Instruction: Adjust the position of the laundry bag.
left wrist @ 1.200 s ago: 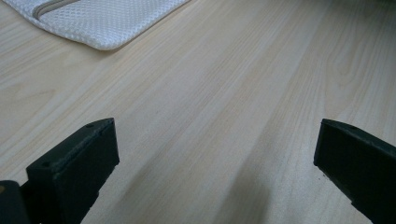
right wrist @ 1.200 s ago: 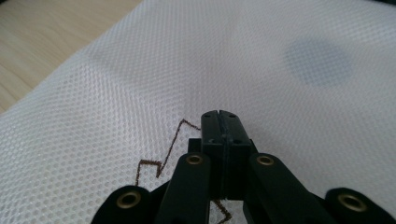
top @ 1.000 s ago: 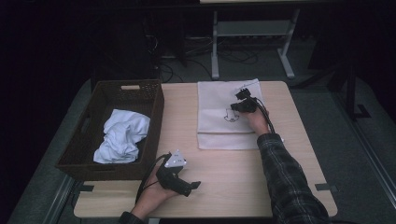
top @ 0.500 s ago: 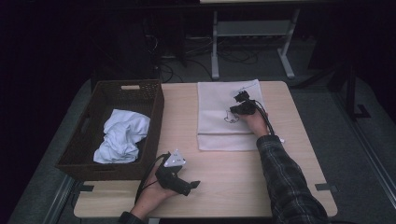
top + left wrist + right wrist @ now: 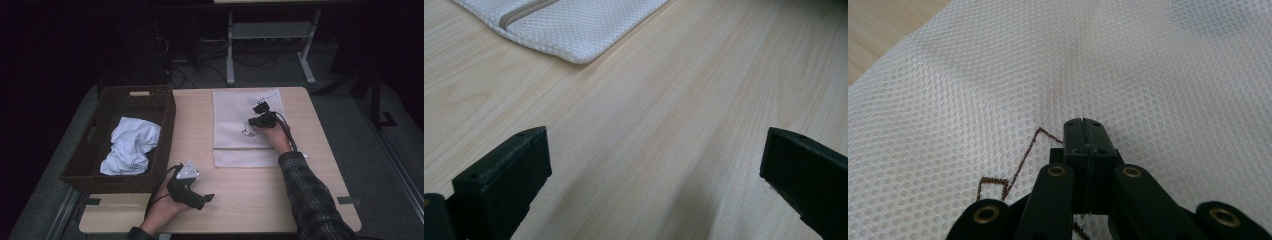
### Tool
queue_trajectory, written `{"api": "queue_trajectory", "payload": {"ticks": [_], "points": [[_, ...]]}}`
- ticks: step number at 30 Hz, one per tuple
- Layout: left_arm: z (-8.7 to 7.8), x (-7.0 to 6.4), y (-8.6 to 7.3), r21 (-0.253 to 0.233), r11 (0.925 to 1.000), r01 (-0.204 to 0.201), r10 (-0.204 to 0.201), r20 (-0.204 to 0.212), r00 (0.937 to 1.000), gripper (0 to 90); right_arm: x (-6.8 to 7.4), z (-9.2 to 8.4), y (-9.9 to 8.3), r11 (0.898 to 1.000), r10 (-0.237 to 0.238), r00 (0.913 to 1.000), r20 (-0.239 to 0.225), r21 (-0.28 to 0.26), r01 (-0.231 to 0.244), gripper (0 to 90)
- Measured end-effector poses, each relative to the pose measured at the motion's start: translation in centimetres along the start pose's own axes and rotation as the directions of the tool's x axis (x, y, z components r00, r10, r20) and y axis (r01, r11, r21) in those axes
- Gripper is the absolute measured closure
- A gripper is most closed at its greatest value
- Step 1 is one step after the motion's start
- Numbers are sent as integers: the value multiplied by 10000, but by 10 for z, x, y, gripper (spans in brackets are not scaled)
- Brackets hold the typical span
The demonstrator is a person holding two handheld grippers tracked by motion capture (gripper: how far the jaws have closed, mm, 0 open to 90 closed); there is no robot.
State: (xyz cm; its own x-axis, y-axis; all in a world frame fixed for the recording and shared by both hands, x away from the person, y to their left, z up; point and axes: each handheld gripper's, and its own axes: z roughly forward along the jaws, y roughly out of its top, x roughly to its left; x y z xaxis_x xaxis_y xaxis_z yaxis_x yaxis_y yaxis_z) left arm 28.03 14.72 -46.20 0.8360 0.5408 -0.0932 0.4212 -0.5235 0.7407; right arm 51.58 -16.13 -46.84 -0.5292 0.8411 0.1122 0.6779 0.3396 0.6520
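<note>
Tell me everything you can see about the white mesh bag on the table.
The mesh bag is white, made of fine netted fabric, with a dark line drawing near its middle. It lies flat on the wooden table, right of the basket; its near edge looks folded over, with a grey strip along it like a zipper. The right hand-held gripper rests on the mesh at the drawing, jaws shut. Whether they pinch the fabric I cannot tell.

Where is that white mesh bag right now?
In the high view the white mesh bag lies flat on the table's far right half, beside the brown basket, with the shut right gripper on it.
</note>
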Motion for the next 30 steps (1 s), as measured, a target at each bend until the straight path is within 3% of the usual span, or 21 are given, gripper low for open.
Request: {"api": "queue_trajectory", "payload": {"ticks": [13, 30], "points": [[0, -1, 0, 57, 10000, -22, 22, -96, 10000, 0, 7, -19, -21, 9997, 186, 9998, 93, 155, -187, 893], [2, -1, 0, 111, 9999, -68, 69, -99, 9999, 0, 17, -42, -45, 9991, -51, 9999, 111, 429, 46, 893]]}}
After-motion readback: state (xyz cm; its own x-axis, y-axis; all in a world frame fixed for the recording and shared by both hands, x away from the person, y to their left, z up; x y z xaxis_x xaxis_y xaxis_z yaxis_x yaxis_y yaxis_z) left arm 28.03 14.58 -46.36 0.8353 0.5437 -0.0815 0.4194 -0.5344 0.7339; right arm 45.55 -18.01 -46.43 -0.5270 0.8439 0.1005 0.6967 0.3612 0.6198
